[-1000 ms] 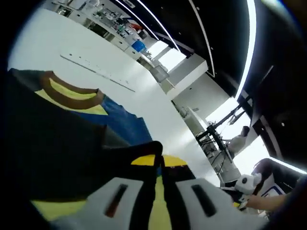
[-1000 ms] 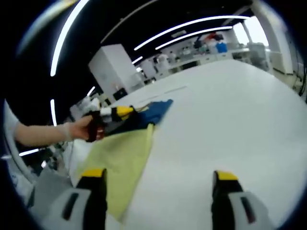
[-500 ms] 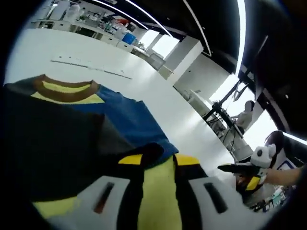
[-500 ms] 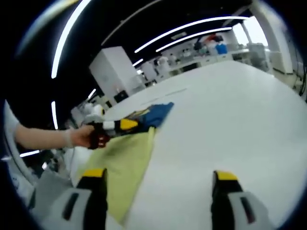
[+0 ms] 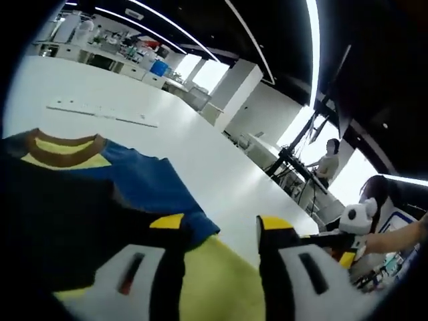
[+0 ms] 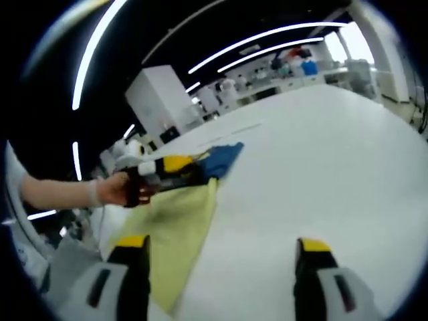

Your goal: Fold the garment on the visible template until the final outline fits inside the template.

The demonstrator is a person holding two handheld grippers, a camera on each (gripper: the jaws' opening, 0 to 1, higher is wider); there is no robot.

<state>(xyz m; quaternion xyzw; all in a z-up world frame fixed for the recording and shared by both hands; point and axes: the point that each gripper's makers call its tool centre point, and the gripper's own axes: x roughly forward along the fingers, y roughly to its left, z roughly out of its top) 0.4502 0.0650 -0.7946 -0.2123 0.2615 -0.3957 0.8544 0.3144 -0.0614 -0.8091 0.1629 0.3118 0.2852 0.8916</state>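
A dark garment [image 5: 60,221] with a blue panel [image 5: 144,187] and a brown-rimmed yellow collar [image 5: 63,144] lies on the white table [image 5: 221,180]. A yellow-green sheet [image 5: 214,281] shows under its near edge. My left gripper [image 5: 221,224] stands open just above that edge, with nothing between its yellow-tipped jaws. In the right gripper view a hand holds the left gripper [image 6: 175,167] over the blue cloth [image 6: 221,159] at the far end of the yellow-green sheet [image 6: 177,224]. My right gripper [image 6: 221,244] is open over bare table, apart from the sheet's right edge.
A thin white strip [image 5: 100,112] lies on the table beyond the collar. Benches with equipment [image 5: 127,57] line the far side of the room. A person [image 5: 328,164] stands by a dark stand off the table. The table [image 6: 334,167] stretches wide to the right.
The left gripper's jaws went from nearly shut on a dark fold of the garment to wide open, and the fold dropped back. The right gripper stayed open and still.
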